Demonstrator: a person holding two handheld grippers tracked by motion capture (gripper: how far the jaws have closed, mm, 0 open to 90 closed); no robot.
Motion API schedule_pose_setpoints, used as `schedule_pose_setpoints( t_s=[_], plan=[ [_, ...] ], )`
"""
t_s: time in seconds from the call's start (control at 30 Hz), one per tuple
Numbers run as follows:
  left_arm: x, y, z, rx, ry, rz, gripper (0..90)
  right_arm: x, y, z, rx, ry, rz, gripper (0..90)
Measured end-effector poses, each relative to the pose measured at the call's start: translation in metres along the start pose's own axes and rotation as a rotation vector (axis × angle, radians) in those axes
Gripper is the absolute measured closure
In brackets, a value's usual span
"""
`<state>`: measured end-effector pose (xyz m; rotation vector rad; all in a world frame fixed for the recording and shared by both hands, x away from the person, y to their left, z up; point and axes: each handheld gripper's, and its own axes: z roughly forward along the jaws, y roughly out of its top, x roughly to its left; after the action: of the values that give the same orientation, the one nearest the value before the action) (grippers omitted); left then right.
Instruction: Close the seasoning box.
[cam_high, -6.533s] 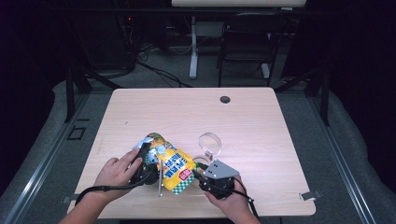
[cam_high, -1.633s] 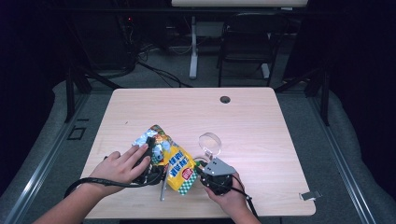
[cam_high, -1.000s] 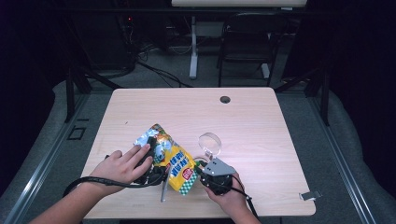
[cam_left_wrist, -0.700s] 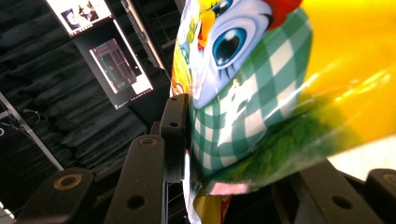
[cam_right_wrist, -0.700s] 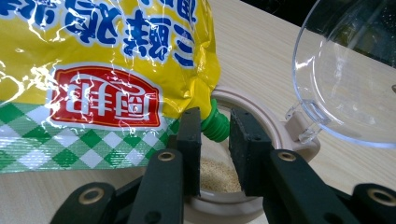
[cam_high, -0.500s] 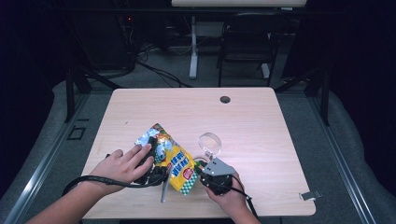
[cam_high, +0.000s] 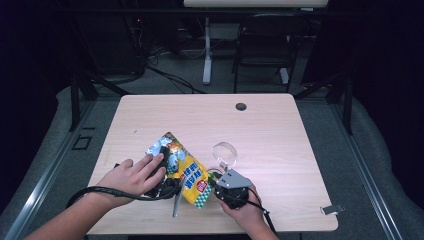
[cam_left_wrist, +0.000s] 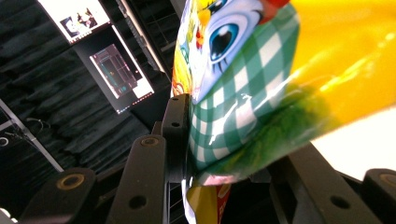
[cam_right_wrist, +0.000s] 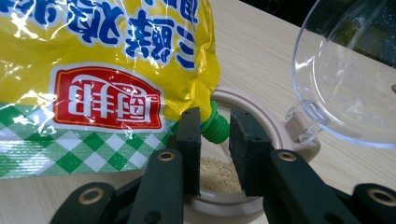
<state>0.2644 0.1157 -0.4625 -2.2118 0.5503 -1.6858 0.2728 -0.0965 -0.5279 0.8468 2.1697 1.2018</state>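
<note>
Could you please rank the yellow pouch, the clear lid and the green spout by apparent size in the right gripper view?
1. yellow pouch
2. clear lid; nearness may exaggerate both.
3. green spout, plainly smallest.

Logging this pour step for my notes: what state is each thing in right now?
Yellow foil seasoning pouch: tilted, green spout over the jar.
Beige round jar: open, pale granules inside.
Clear hinged lid: flipped up.
Left gripper: shut on the pouch.
Right gripper: jaws around the spout.

Lab: dark curtains (cam_high: 30, 75), monitors (cam_left_wrist: 93, 42)
</note>
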Motion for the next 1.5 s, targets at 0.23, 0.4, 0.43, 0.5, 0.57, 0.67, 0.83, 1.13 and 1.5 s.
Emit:
schedule_pose_setpoints(
  t_s=[0.23, 0.4, 0.43, 0.5, 0.57, 0.67, 0.83, 1.13, 1.5],
  plan=[
    [0.0005, 0.0004, -0.0009, 0.001, -0.005, 0.018, 70.3, 0.0002, 0.0, 0.0003, -0.004, -0.003, 0.002, 73.9],
    [0.0002, 0.0004, -0.0008, 0.0, -0.01, 0.018, 70.7, 0.0001, 0.0, 0.0, -0.002, -0.003, -0.001, 73.9],
    [0.0004, 0.0004, -0.001, 0.0, -0.01, 0.02, 70.8, 0.0, 0.0, 0.0, -0.001, -0.003, -0.002, 73.9],
    [0.0002, 0.0005, -0.0011, 0.002, -0.017, 0.019, 71.0, 0.0003, -0.0001, 0.0002, -0.005, -0.003, 0.002, 73.9],
    [-0.0001, 0.0002, -0.001, 0.004, -0.038, 0.009, 71.1, 0.0002, 0.0, 0.0, -0.001, -0.004, -0.003, 74.0],
    [0.0003, 0.0003, -0.0012, 0.003, -0.035, 0.015, 71.2, 0.0001, 0.0, 0.0, -0.001, -0.004, -0.003, 74.0],
    [0.0008, 0.0004, -0.0014, 0.003, -0.036, 0.019, 71.4, 0.0001, 0.0, 0.0, -0.001, -0.003, -0.003, 73.9],
    [0.0033, 0.0012, -0.0029, 0.0, -0.014, 0.043, 71.5, 0.0, 0.0, -0.0002, 0.002, -0.002, -0.006, 73.8],
    [0.0064, 0.0017, -0.0034, -0.003, -0.014, 0.064, 71.8, 0.0001, -0.0002, 0.0002, -0.004, -0.004, -0.001, 73.4]
  ],
)
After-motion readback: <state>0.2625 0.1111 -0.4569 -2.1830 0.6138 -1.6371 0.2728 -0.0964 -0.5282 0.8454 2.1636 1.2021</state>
